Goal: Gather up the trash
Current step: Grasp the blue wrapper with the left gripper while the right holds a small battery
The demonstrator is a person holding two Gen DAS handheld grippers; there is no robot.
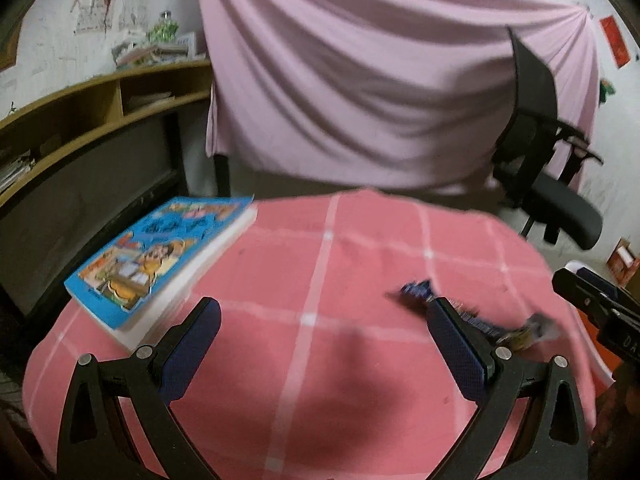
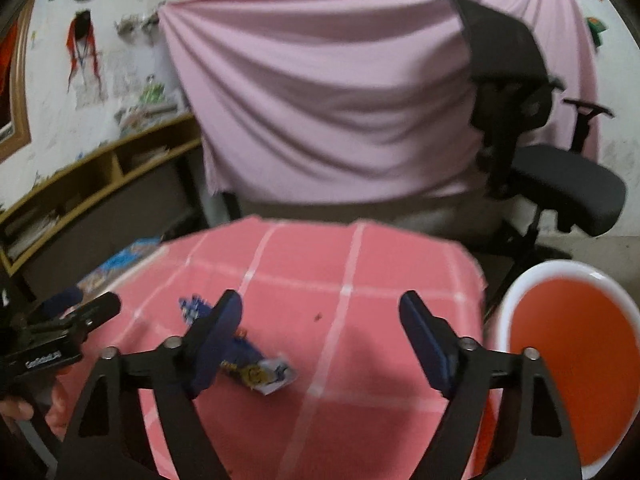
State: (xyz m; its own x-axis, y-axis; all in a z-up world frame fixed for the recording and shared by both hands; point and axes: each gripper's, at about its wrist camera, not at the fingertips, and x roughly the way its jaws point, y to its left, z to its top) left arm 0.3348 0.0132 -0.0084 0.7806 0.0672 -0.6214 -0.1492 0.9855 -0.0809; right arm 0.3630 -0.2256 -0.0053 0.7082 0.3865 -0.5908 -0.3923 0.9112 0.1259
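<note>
A small table under a pink checked cloth point(image 2: 360, 264) fills both views. The wrapper point(image 2: 256, 368) — crumpled, blue with some yellow and white — lies flat on the cloth toward its near side. In the right wrist view it sits just beside the right gripper point(image 2: 320, 316), partly behind that gripper's left finger, not between the two. The right gripper's jaws stand apart with nothing in them. The left gripper point(image 1: 324, 312) is likewise spread wide and empty over bare cloth; the wrapper point(image 1: 472, 316) shows past its right finger. A book point(image 1: 160, 256) with a blue cover lies at the table's far left corner. A bin point(image 2: 516, 292) — white rim, orange inside — stands just beside the table's right edge. Behind are a pink drape point(image 1: 360, 80) and a black chair point(image 2: 532, 132).
</note>
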